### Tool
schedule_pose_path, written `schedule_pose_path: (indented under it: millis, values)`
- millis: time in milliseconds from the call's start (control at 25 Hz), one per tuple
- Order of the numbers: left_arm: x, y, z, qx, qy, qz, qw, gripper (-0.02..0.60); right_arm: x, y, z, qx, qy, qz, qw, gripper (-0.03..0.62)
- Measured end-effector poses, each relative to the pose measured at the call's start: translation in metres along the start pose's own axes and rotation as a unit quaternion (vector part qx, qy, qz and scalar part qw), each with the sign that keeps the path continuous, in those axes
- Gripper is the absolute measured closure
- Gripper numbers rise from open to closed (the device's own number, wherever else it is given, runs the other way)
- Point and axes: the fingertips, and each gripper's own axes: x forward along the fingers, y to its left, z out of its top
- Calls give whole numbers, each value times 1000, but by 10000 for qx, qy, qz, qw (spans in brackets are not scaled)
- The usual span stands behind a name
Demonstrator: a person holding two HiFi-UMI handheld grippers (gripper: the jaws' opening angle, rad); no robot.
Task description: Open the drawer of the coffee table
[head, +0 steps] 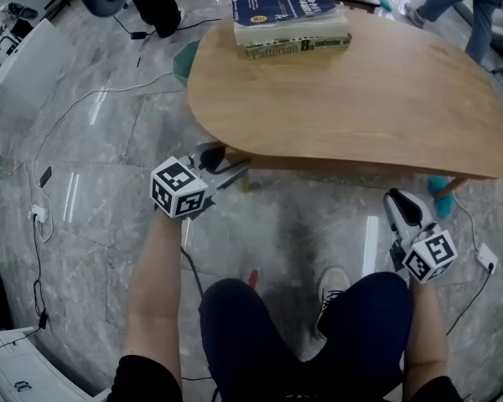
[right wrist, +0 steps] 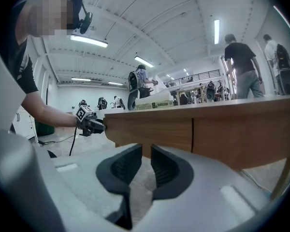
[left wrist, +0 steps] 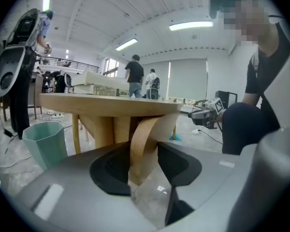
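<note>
"So how far along was the drawer job?"

"Barely begun, I'd say. The drawer front (right wrist: 150, 129) sat flush under the counter (head: 344, 99), its seam closed and nothing pulled out. The left tool (left wrist: 145, 166) looked clamped on a curved wooden strip (left wrist: 147, 139) hanging below the counter's edge, which I took for the handle. All the pulling was left to do."

"And the right tool (right wrist: 146, 170)?"

"Empty, its jaws a narrow gap apart, held near the front without touching it."

"Did the views differ?"

"Yes. The head view showed the top and a stack of books (head: 289, 23), but hid the front and the grip. Only the left gripper view showed the strip between the pads. Only the right gripper view showed the seam."
</note>
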Motion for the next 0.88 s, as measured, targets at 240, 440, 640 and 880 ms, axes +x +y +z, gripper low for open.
schedule_pose_path:
  millis: [240,440,640,880]
  values:
    - [-19,-21,-16,72,183,-287,9994,425,-2,-20,0,66,-172,-264,9995,549]
    - [-20,-34,-11,21,-33,-157,9999,420,-24,-36,-3,-49,36,-624,9980,414]
    - [-20,-35,-10,-69,-137,-46,9999,419,-12,-47,-10,-155,332,-501,9981,395]
    - [-20,-36,-8,-103,-165,-7,9998,419,5,-48,-8,-178,456,-313,9983,396]
